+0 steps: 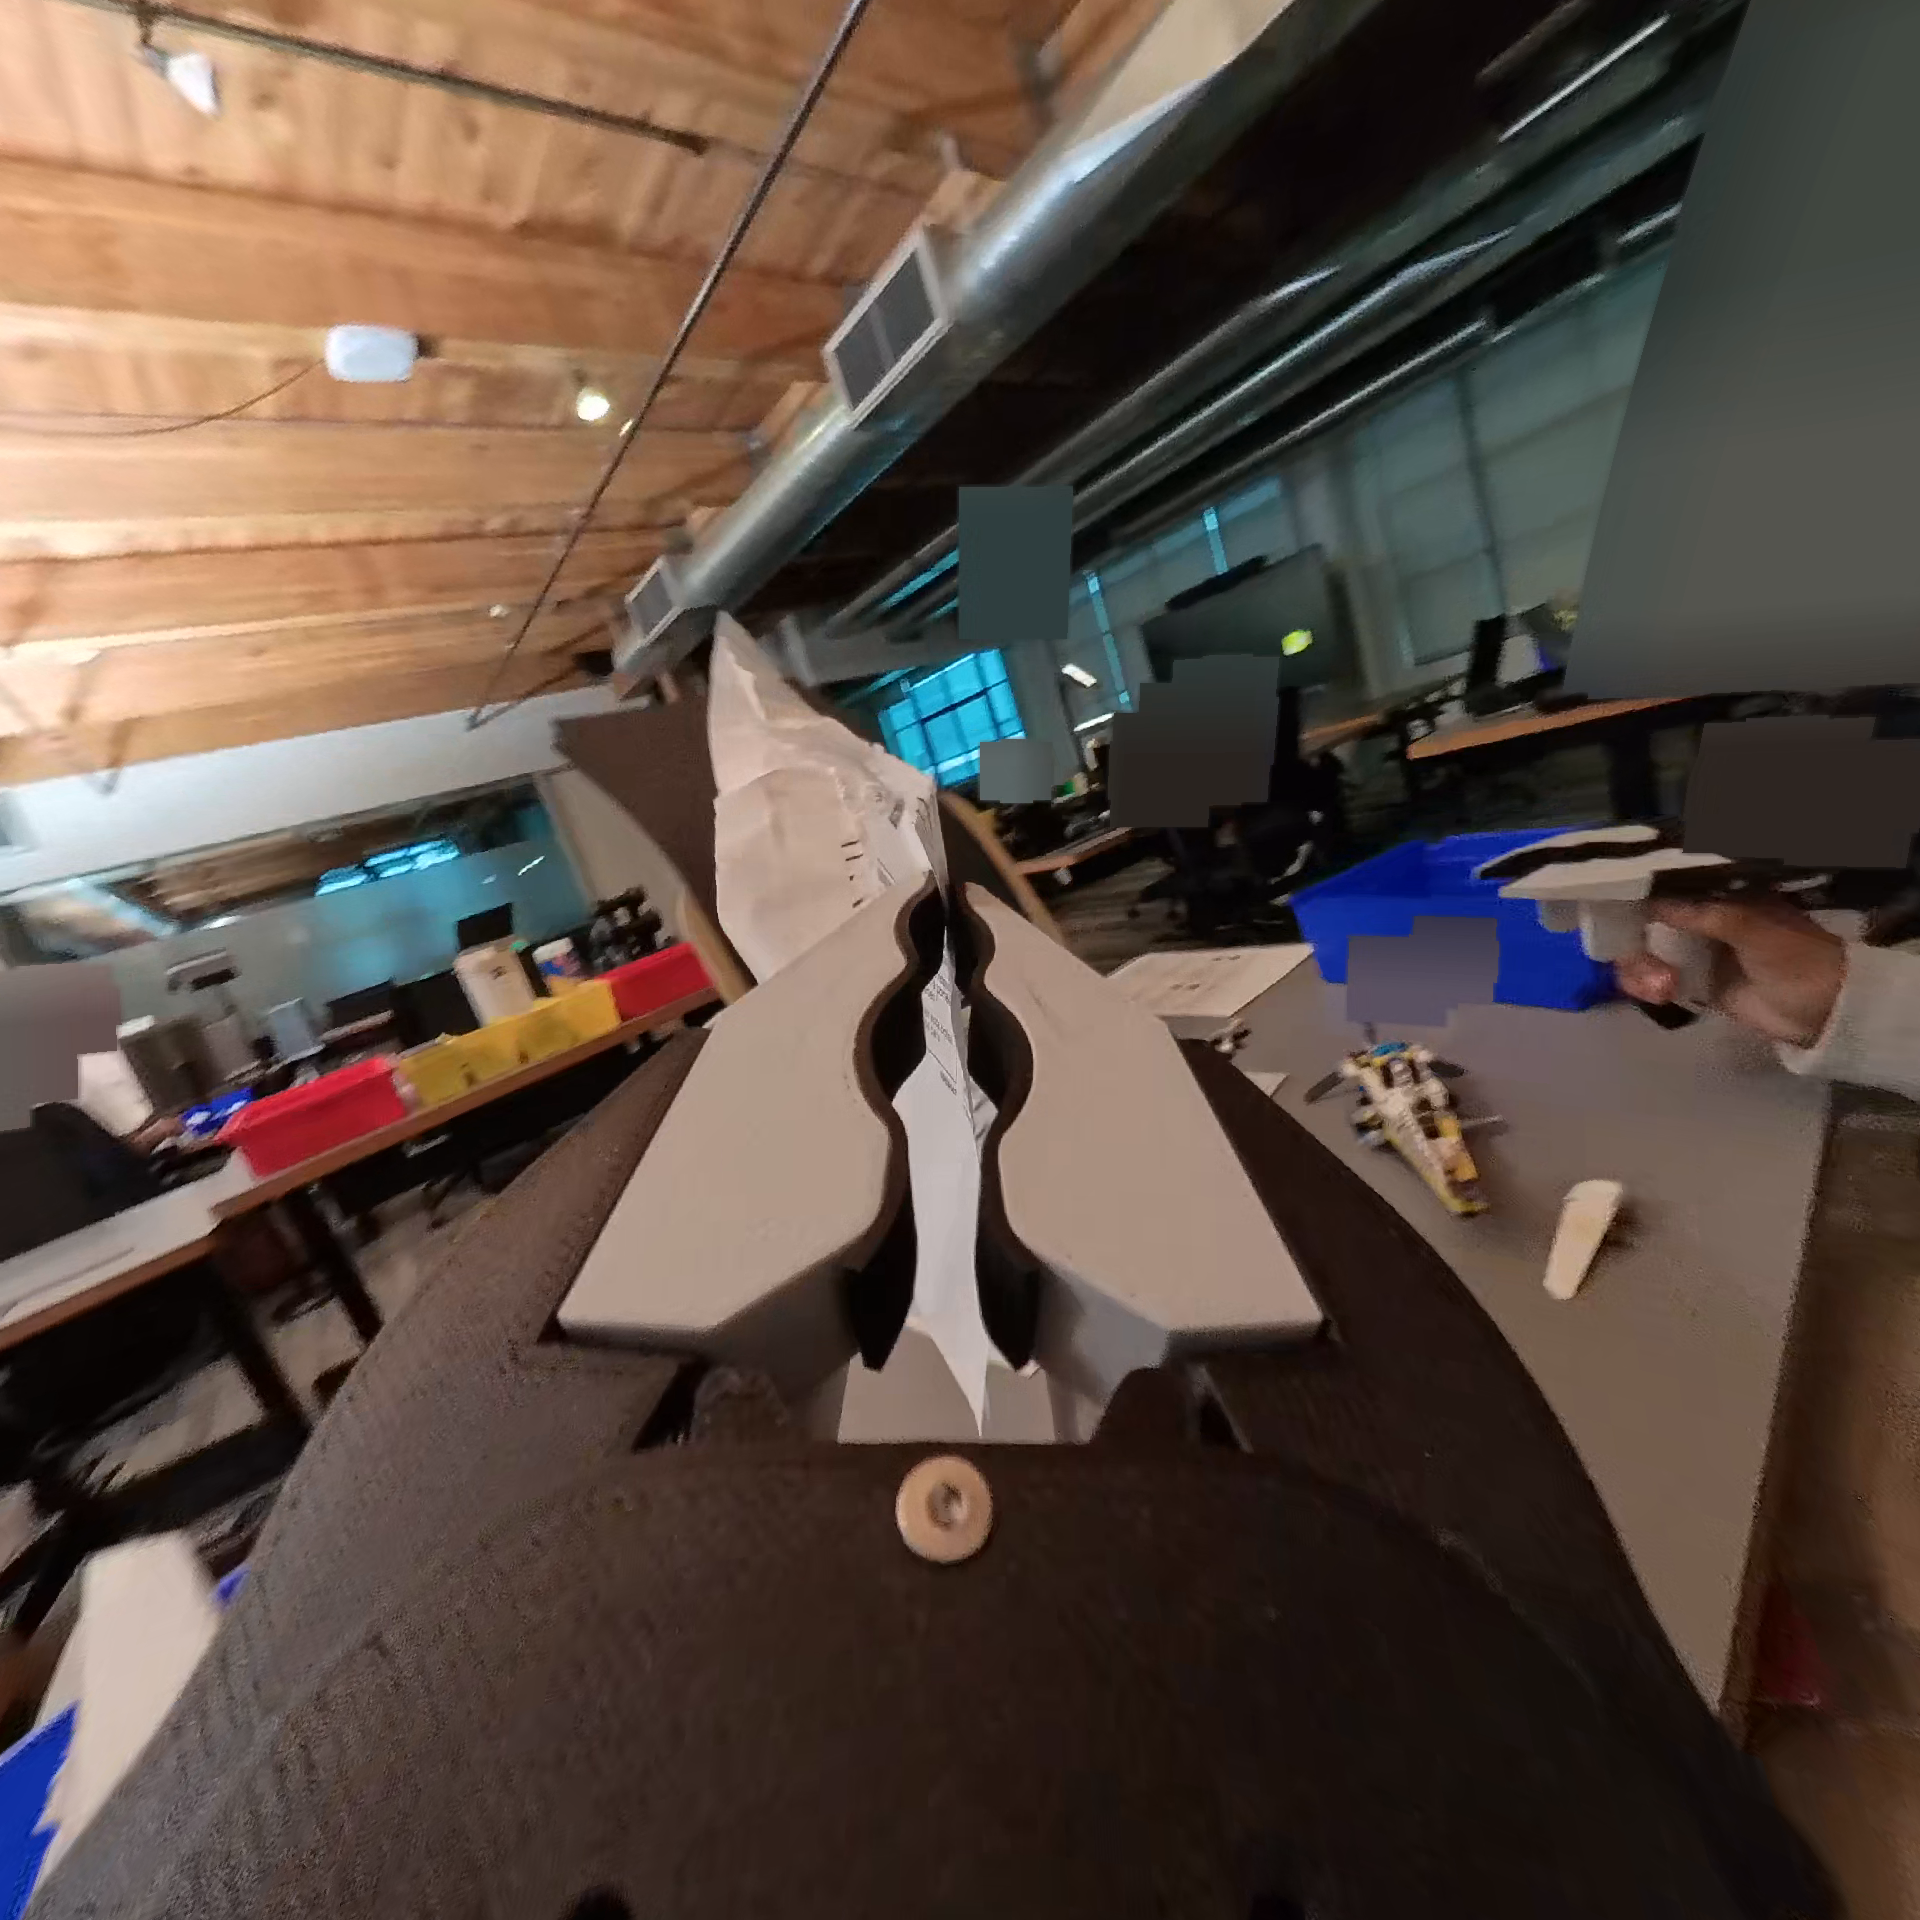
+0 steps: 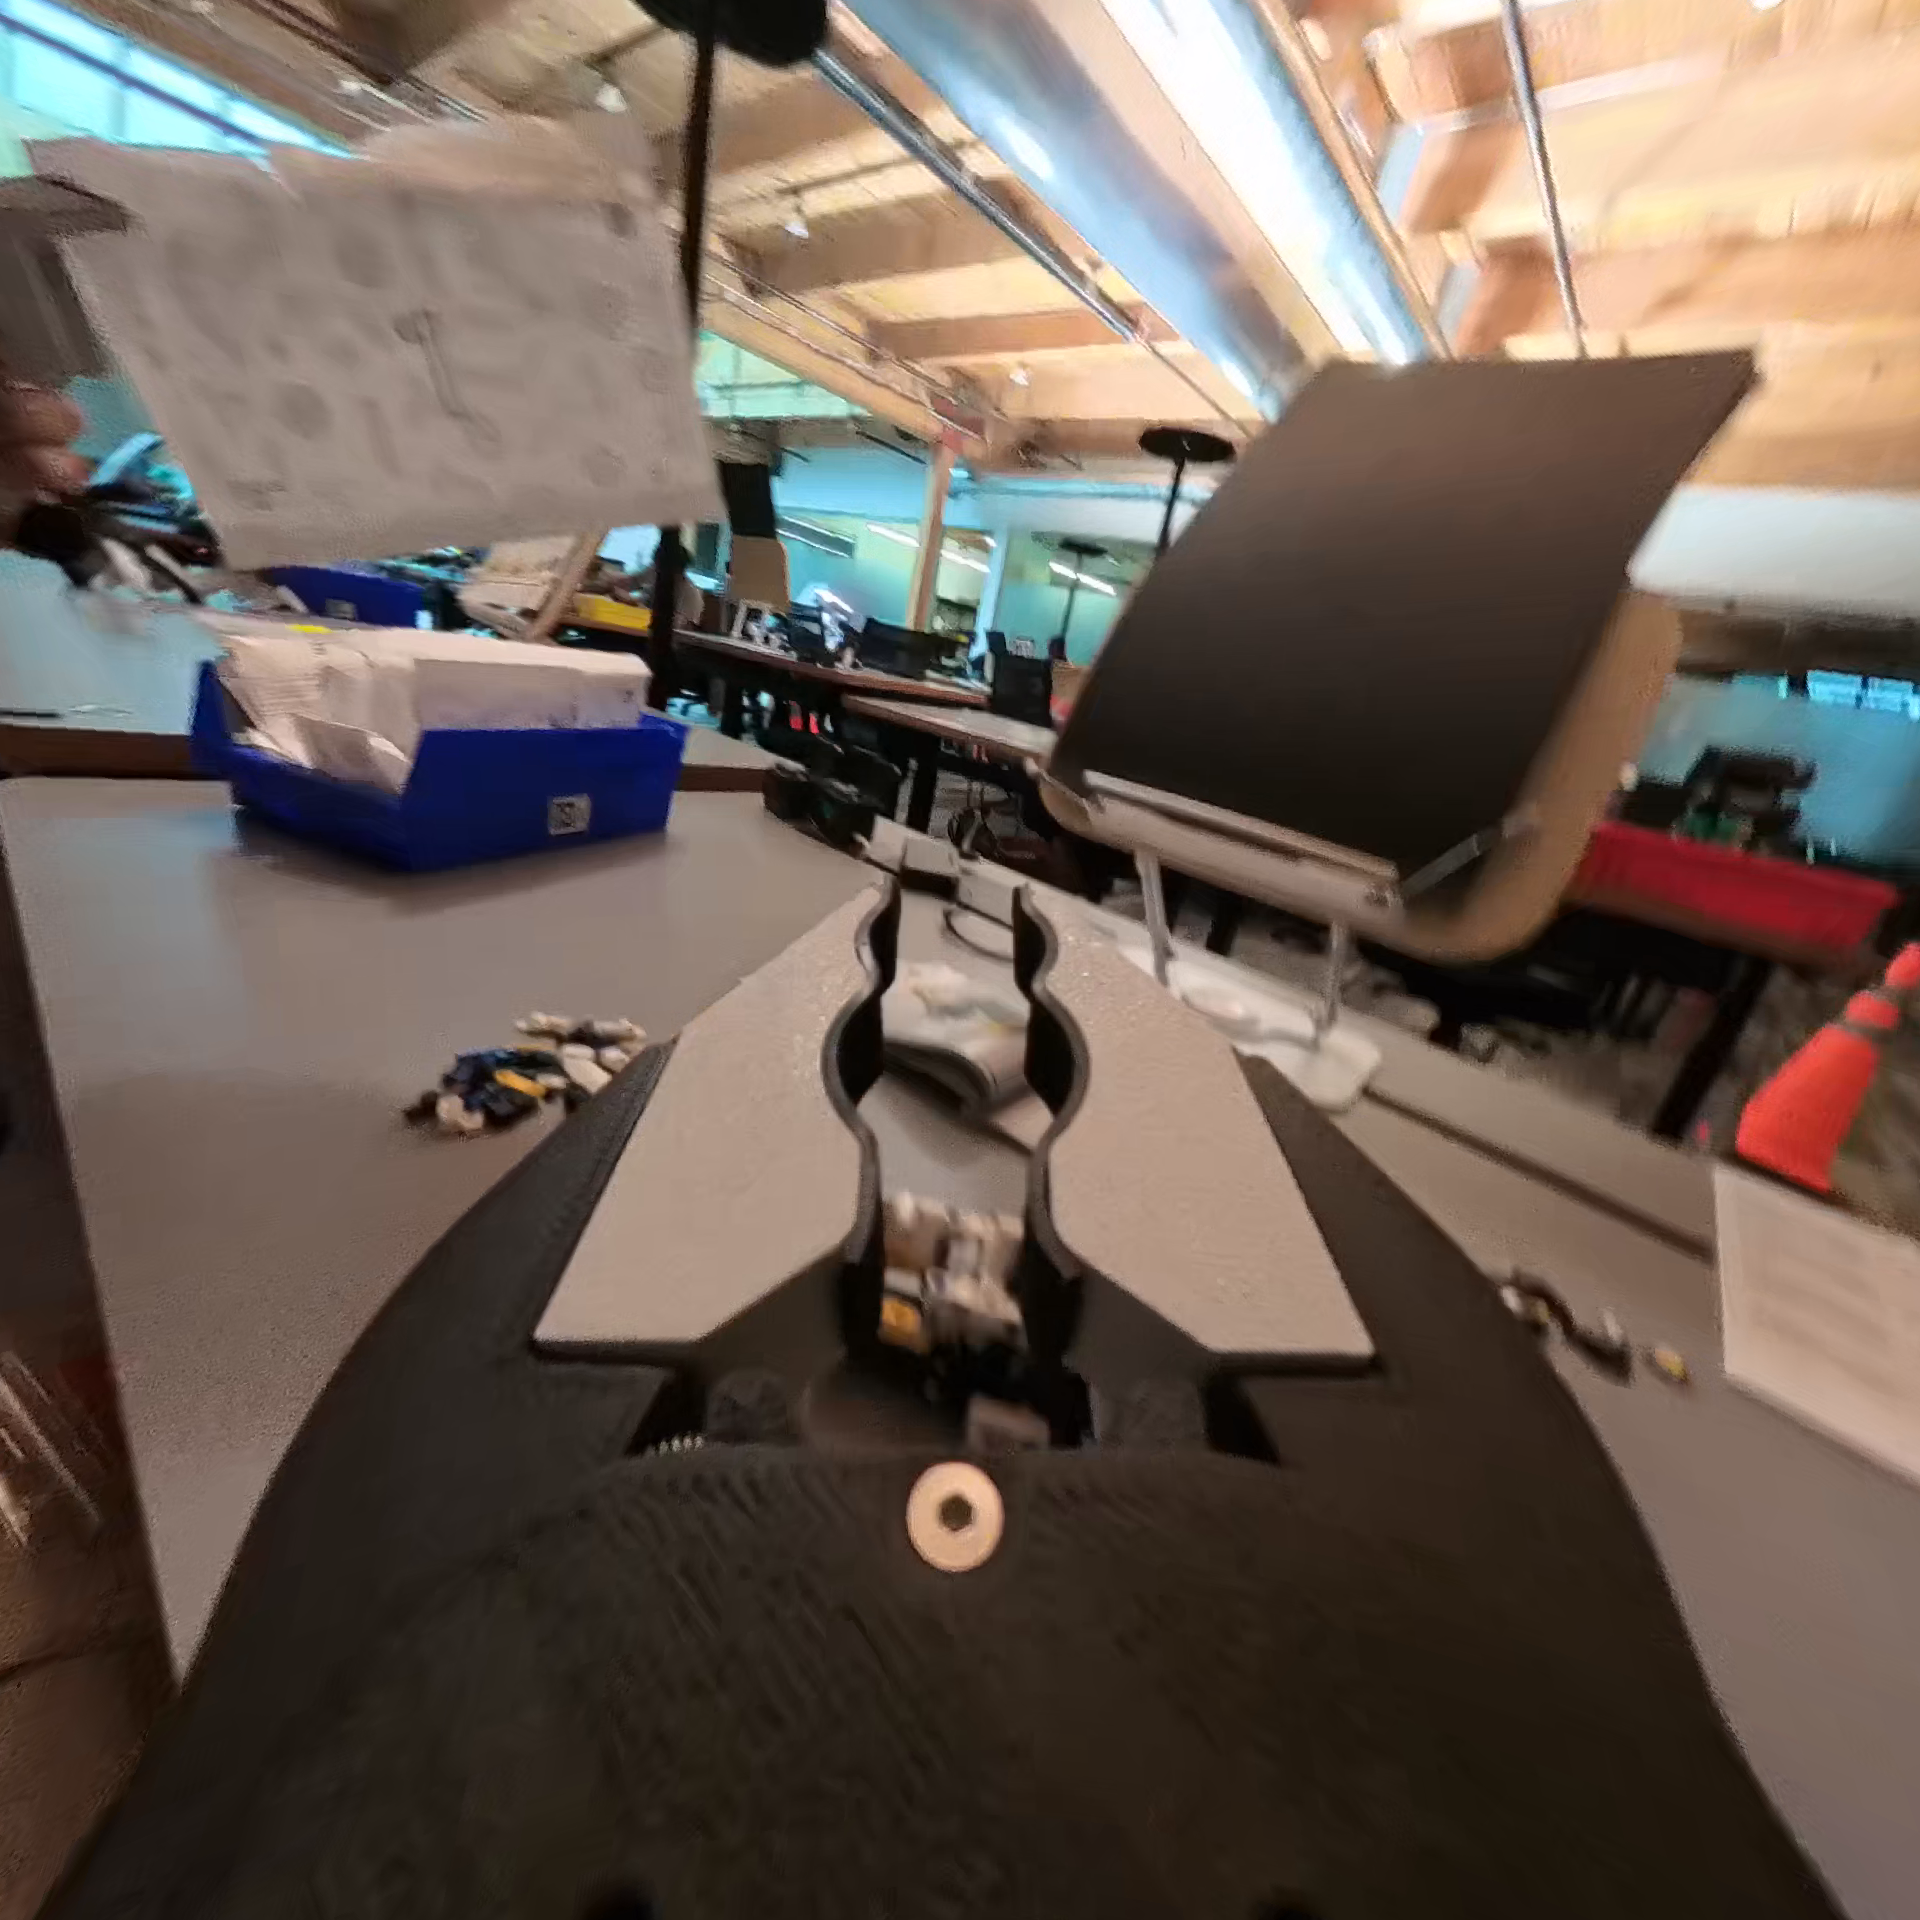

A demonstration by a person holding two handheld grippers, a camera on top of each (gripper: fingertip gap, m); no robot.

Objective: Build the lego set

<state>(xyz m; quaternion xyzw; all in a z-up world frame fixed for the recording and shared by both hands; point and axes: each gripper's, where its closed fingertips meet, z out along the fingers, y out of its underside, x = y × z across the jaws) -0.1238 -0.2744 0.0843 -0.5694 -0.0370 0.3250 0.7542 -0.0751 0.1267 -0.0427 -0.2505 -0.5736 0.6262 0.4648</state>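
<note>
My left gripper (image 1: 951, 894) is shut on a white printed paper sheet (image 1: 821, 800) and holds it up in the air. The sheet also shows blurred at the upper left of the right wrist view (image 2: 395, 343). A small white, yellow and black lego model (image 1: 1413, 1122) lies on the grey table (image 1: 1662, 1195), with a white curved piece (image 1: 1579, 1236) beside it. My right gripper (image 2: 951, 904) is open and empty above the table. The model (image 2: 945, 1288) shows below, between its fingers. In the left wrist view a hand holds the right gripper (image 1: 1527, 873) above the model.
A blue bin (image 2: 447, 779) of white paper bags stands at the back left. A pile of loose lego pieces (image 2: 530, 1070) lies on the table, and a booklet (image 2: 966, 1039) lies ahead. A dark tablet on a stand (image 2: 1382, 644) is at right, beside small pieces (image 2: 1590, 1330) and a paper (image 2: 1818, 1309).
</note>
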